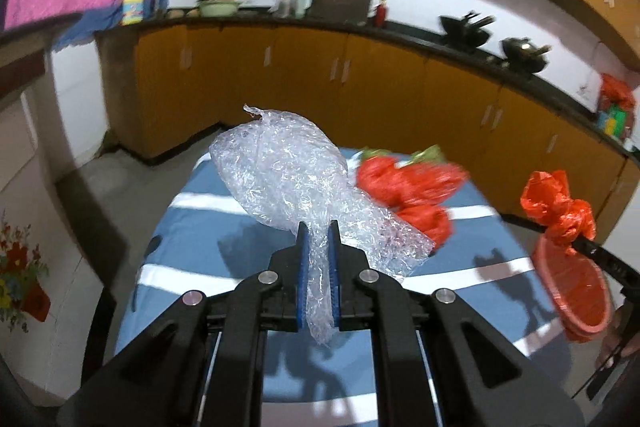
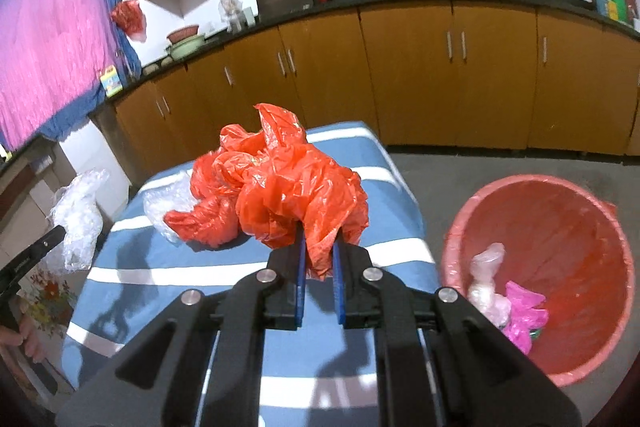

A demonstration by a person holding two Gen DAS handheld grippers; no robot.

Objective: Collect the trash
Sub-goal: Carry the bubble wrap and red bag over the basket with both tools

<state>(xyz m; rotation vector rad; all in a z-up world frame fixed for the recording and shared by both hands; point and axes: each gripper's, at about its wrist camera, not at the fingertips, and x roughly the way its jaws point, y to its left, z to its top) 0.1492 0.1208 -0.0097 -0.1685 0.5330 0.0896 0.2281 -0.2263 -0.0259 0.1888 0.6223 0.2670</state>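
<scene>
Left gripper [image 1: 319, 227] clamped on clear wrap [image 1: 280, 171], bunched between pads, held clear above table [image 1: 192, 251]. Right gripper [image 2: 319, 247] clamped on red bag [image 2: 280, 187], likewise aloft. Pinch at gathered end likely so loose bulk hangs forward. More red bags [image 1: 404, 183] left on table. Bin [image 2: 560, 211] on floor just right of table, open, some trash inside: likely drop point.

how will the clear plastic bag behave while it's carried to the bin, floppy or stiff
Probably floppy: the clear plastic bag is crumpled and droops to both sides of the left gripper, which pinches only a thin bunched neck. It looks very light, so it may sway. The film seems slick, so it might slip loose.
</scene>
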